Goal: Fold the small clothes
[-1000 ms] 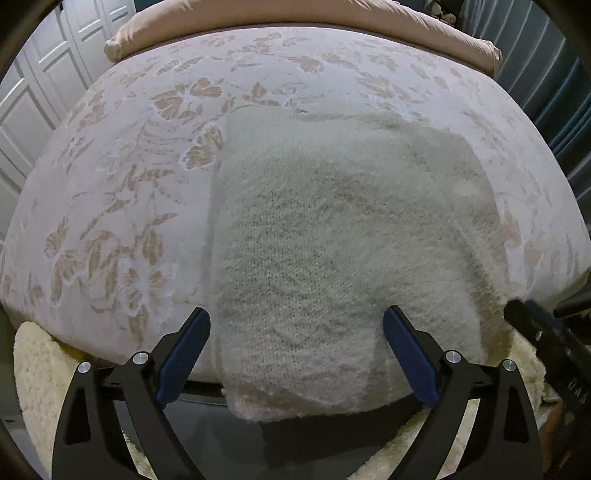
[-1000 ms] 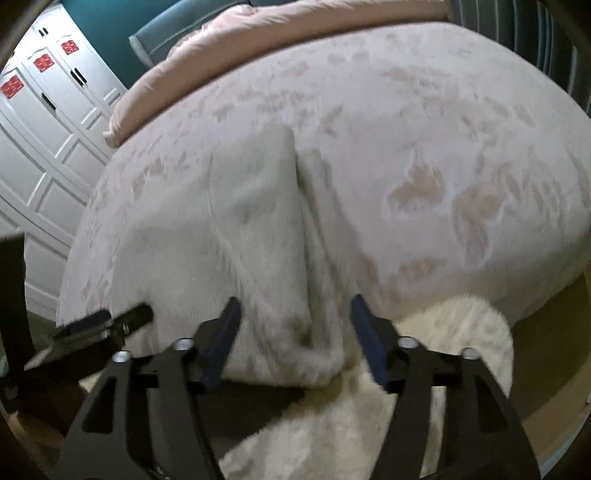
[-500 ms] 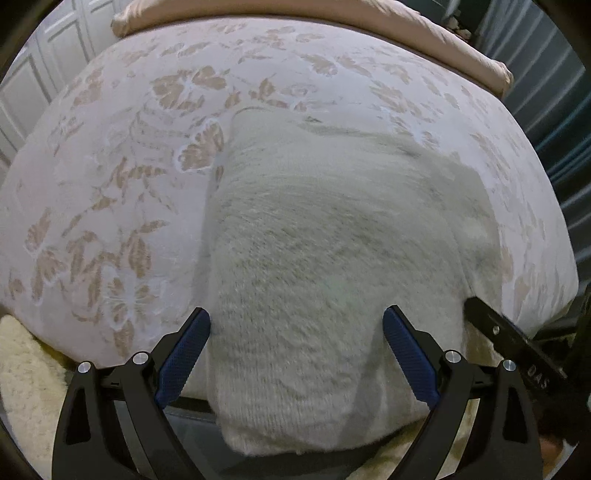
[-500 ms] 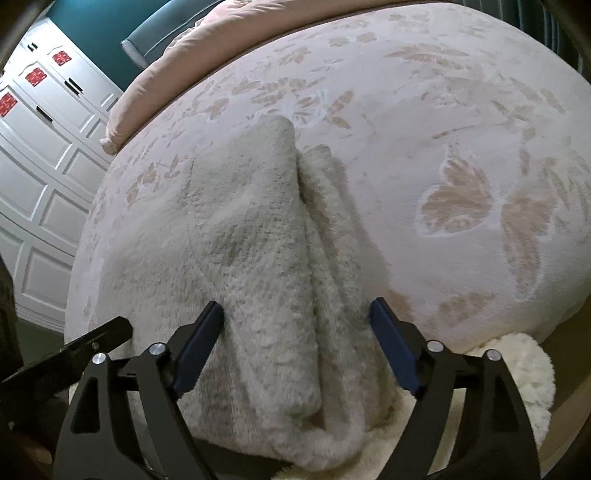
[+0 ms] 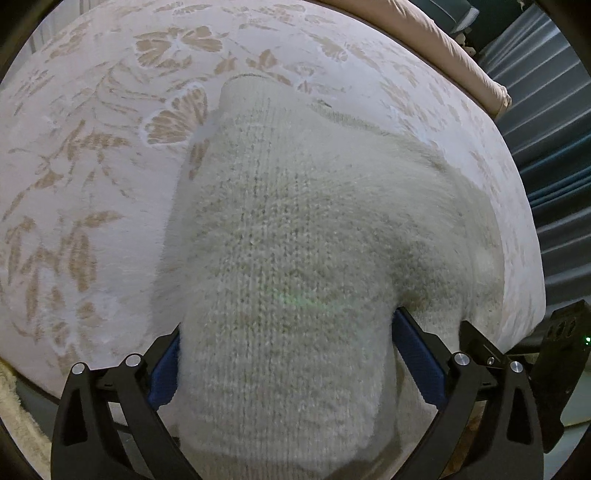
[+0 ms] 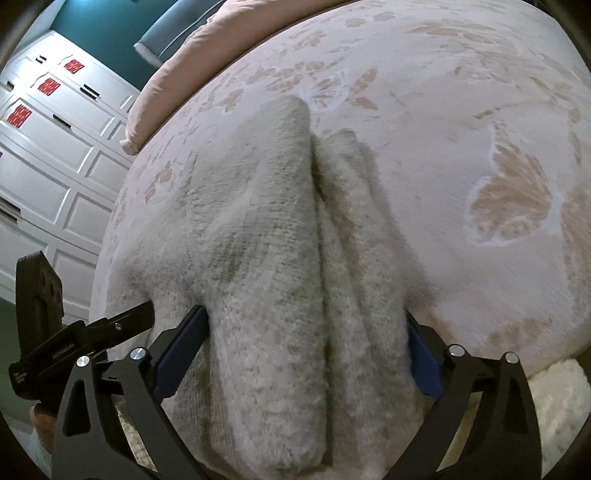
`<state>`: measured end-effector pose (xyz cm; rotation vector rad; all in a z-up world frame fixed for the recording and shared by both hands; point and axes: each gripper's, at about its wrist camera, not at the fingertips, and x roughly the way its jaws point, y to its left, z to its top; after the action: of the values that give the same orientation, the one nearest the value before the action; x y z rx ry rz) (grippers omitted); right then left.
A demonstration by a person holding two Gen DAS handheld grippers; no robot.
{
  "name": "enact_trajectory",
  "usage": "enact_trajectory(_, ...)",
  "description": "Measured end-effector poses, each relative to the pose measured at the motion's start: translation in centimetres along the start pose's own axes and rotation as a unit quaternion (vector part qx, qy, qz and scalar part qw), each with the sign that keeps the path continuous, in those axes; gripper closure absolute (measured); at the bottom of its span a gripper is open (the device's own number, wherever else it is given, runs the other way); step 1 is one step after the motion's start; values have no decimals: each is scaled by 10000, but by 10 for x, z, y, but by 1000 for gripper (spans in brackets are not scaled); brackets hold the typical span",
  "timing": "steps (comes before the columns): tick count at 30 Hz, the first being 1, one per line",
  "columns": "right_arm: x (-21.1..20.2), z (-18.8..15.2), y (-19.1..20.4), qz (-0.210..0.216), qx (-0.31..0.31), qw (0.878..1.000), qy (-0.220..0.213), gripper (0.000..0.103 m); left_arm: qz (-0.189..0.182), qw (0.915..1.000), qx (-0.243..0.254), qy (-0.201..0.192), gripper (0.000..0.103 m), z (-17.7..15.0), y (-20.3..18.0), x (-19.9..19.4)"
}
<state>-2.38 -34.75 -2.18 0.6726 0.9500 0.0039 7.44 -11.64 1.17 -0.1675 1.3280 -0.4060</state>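
While both jaws straddle it, knit garment [image 5: 288, 258] overhangs bed [image 5: 74, 184].

no text can be read; the print on the left gripper's [image 6: 79, 345] black finger is too blurred.

Knit garment's [image 5: 295, 258] near hem off-frame btm; both blue pads [image 5: 417, 354] half-hidden behind fabric.

A bedroom in a home is shown. A bed [image 5: 92, 221] covered with a pale floral spread is seen, with a pink pillow [image 6: 177, 70] at its head, white panelled wardrobe doors [image 6: 55, 155], a teal wall [image 6: 110, 22] and a fluffy rug [image 6: 561, 406].
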Motion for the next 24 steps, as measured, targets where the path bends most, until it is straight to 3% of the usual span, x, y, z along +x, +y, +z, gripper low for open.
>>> enact_trajectory(13,13,5,3,126,-115,9997,-193,5,338,9987,244,-282,5,0,-13,12)
enact_trajectory(21,17,9,7,107,-144,9996,-218,5,326,9984,304,-333,5,2,-11,14)
enact_trajectory(22,16,9,7,100,-132,9997,-203,5,313,9985,303,-326,5,2,-10,13)
enact_trajectory(24,13,8,9,128,-101,9997,-163,17,223,9991,251,-263,5,3,-9,10)
